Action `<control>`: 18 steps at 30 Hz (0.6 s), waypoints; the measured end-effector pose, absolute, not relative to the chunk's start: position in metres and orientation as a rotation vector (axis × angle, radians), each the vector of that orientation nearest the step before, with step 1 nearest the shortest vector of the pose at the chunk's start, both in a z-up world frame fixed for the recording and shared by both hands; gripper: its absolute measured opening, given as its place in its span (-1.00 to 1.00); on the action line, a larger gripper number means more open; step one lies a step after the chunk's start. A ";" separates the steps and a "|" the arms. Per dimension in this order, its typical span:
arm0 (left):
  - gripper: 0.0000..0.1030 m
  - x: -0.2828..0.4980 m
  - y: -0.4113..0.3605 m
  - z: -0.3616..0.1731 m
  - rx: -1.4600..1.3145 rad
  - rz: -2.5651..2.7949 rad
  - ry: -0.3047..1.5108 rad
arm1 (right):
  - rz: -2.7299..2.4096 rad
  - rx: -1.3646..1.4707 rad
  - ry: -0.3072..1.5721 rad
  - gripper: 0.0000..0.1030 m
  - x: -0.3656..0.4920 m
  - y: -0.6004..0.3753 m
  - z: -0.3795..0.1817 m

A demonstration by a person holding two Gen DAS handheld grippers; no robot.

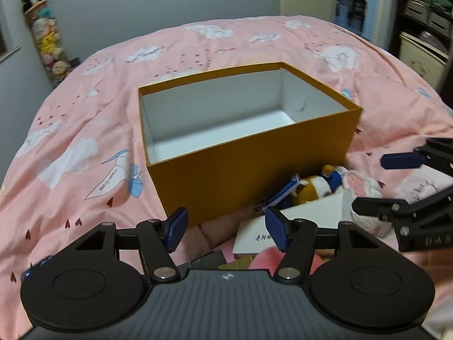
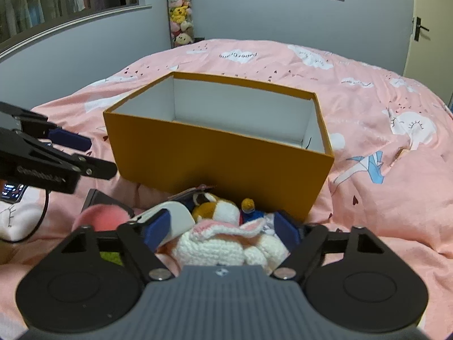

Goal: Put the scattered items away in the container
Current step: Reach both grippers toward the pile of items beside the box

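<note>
An open orange box (image 1: 249,167) (image 2: 220,158) with a white, bare inside stands on the pink bed. In front of it lies a pile: a white-and-pink crochet bunny (image 2: 220,246) (image 1: 359,187), an orange-and-white plush (image 2: 218,206) (image 1: 308,189), a small blue figure (image 2: 249,206), a white card box (image 1: 288,226) and a pink ball (image 2: 102,216). My right gripper (image 2: 222,231) (image 1: 368,184) is open with its fingers either side of the bunny; I cannot tell whether the pads touch it. My left gripper (image 1: 226,228) (image 2: 103,155) is open and holds nothing, above the box's near corner and the white card box.
The pink patterned duvet (image 1: 85,130) bulges around the box. A tall tube of plush toys (image 2: 181,14) stands by the far wall. Cluttered shelves (image 1: 424,14) rise at the right. A small lit screen with a cable (image 2: 11,189) lies at the left.
</note>
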State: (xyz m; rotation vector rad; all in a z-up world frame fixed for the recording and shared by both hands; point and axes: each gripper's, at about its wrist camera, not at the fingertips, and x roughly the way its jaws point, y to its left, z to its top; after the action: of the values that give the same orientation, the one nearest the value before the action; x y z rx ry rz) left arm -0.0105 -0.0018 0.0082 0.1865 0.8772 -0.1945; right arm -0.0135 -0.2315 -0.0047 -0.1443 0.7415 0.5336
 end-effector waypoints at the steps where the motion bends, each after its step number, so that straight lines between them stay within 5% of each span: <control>1: 0.39 -0.011 -0.001 0.010 0.187 -0.221 0.887 | 0.547 -0.138 0.753 0.50 -0.013 -0.234 -0.004; 18: 0.43 -0.014 -0.014 -0.026 0.192 -0.410 1.137 | 0.720 -0.207 0.848 0.40 -0.032 -0.228 -0.005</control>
State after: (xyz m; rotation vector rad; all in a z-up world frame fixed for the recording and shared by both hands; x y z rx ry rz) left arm -0.0144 -0.0140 -0.0255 0.1918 1.1374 -0.4097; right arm -0.0318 -0.2277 -0.0046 -0.2070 0.8481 0.7198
